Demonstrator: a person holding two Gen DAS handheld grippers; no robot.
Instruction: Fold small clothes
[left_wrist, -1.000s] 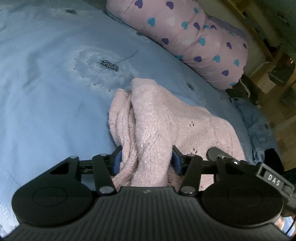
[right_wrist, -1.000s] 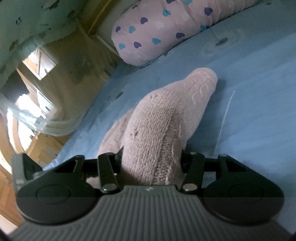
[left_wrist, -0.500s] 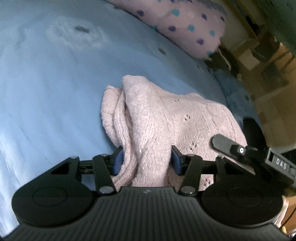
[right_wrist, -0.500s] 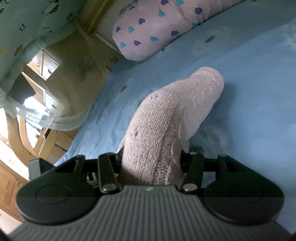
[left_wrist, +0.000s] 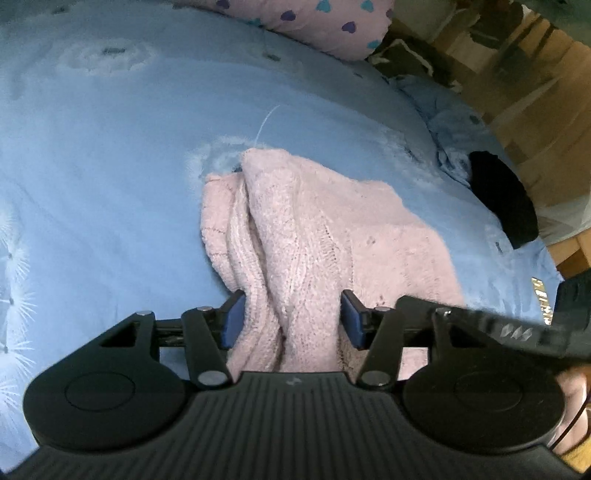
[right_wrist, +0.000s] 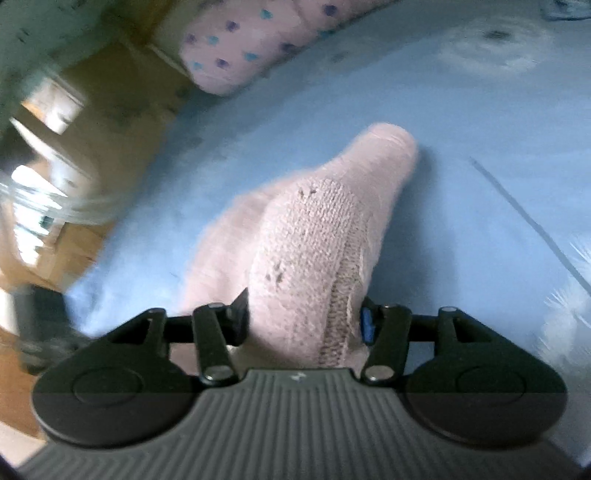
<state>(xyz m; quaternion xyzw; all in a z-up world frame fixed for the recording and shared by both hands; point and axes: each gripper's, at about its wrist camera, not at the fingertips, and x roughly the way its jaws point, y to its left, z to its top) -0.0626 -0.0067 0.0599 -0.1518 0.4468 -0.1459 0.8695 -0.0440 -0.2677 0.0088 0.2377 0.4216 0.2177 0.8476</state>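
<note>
A small pink knitted sweater (left_wrist: 306, 229) lies bunched on the blue bedsheet (left_wrist: 110, 166). My left gripper (left_wrist: 291, 317) is shut on a thick fold of it at the near edge, with the rest trailing forward and to the right. My right gripper (right_wrist: 303, 317) is shut on another part of the same pink sweater (right_wrist: 325, 229), which runs forward to a rounded end on the sheet. The right gripper's body shows at the right edge of the left wrist view (left_wrist: 517, 332).
A pink pillow with blue and purple hearts (left_wrist: 325, 22) lies at the far edge of the bed and also shows in the right wrist view (right_wrist: 258, 48). A black object (left_wrist: 506, 203) and crumpled blue cloth (left_wrist: 447, 125) lie at the bed's right edge. Wooden floor and furniture (right_wrist: 48, 147) stand beyond.
Both grippers have moved across the bed with the sweater still held. The pillow has slid toward the top of both views and the right wrist view is blurred by motion.
</note>
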